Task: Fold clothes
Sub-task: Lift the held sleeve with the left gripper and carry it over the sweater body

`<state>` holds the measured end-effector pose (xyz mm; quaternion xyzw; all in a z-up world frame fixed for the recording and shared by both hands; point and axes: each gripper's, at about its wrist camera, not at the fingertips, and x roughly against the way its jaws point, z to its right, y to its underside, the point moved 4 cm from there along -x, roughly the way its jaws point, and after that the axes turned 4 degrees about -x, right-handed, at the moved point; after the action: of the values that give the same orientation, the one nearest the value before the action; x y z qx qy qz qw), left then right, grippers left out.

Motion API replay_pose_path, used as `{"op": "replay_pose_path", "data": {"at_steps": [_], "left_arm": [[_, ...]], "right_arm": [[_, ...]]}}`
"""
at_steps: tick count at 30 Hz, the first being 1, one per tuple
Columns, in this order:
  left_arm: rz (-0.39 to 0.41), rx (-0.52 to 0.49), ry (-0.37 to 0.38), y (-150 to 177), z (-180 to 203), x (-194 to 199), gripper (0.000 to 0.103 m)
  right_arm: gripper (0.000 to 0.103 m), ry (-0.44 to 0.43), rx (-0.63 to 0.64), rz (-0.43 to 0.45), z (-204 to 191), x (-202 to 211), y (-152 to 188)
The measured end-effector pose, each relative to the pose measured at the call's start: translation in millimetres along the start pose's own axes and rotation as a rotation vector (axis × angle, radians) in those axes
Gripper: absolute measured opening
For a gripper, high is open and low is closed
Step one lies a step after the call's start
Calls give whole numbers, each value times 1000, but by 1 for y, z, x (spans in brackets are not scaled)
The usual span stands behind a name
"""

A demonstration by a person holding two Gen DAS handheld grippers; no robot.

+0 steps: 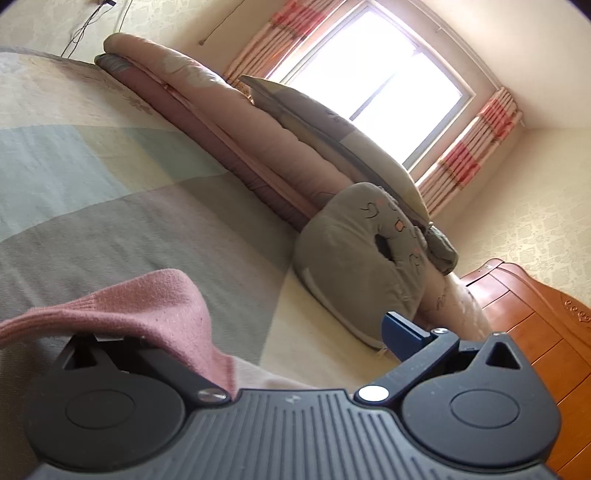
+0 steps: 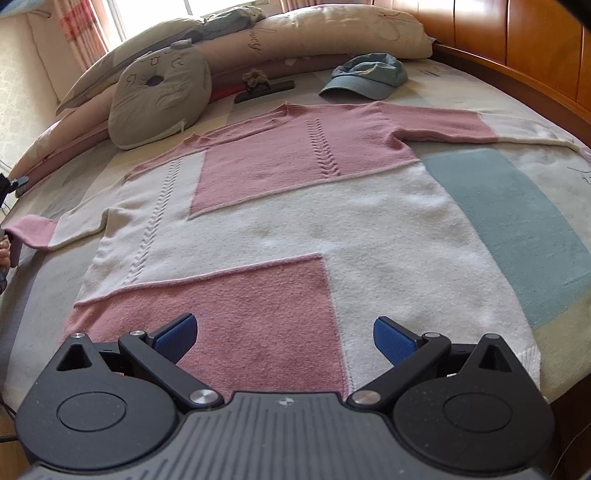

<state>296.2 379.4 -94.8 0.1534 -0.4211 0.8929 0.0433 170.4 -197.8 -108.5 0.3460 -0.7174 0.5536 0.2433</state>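
A pink-and-white knitted sweater (image 2: pixel 280 206) lies spread flat, front up, on a bed (image 2: pixel 517 221) covered in a patchwork sheet of grey, pale blue and cream blocks. The right hand-held gripper (image 2: pixel 284 336) hovers over the sweater's hem at 6 o'clock in its own view, its two blue-padded fingers (image 2: pixel 175 338) standing well apart with nothing between them. One sleeve stretches toward 2 o'clock; the other runs out to 9 o'clock, where its pink cuff (image 2: pixel 31 230) meets the left hand-held gripper at the frame's edge.

In the left wrist view, that pink cuff (image 1: pixel 155 317) drapes over the left-side finger of the left hand-held gripper (image 1: pixel 273 332), hiding it; only one blue pad (image 1: pixel 400 334) shows, at 4 o'clock, well clear of the fabric, so whether the gripper is clamped on the cuff cannot be told.

Beyond the sweater, at 12 o'clock in the right wrist view, sit one blue denim cap (image 2: pixel 365 75), one grey round cushion with a stitched face (image 2: pixel 159 98) and one dark flat bar-shaped object (image 2: pixel 264 90). Long rolled pink and cream bedding (image 2: pixel 325 33) and one grey pillow (image 2: pixel 129 48) line the far edge. A wooden headboard (image 2: pixel 517 44) curves around at 1 o'clock. One window with two striped pink curtains (image 1: pixel 469 147) lights the room.
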Motion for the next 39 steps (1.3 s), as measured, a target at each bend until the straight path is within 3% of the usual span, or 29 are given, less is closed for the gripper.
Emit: {"op": "replay_pose_path", "data": {"at_steps": [10,26,33,39], "left_arm": [[-23,-36,32,-2,34,-10,102],[-47,-103,68,-1,109,-20,102],[-66,-134,85,6,149,-24,102],[-82,-146,112,16,183,-35,102]], "right_arm": [[103,-24,5,-3,4,3,-2],[103,-115,164,-73,-17,1,-9],[103,-149,151,-72,-13,4,-17],[103,-148,134,-122,-3,0,-14]]}}
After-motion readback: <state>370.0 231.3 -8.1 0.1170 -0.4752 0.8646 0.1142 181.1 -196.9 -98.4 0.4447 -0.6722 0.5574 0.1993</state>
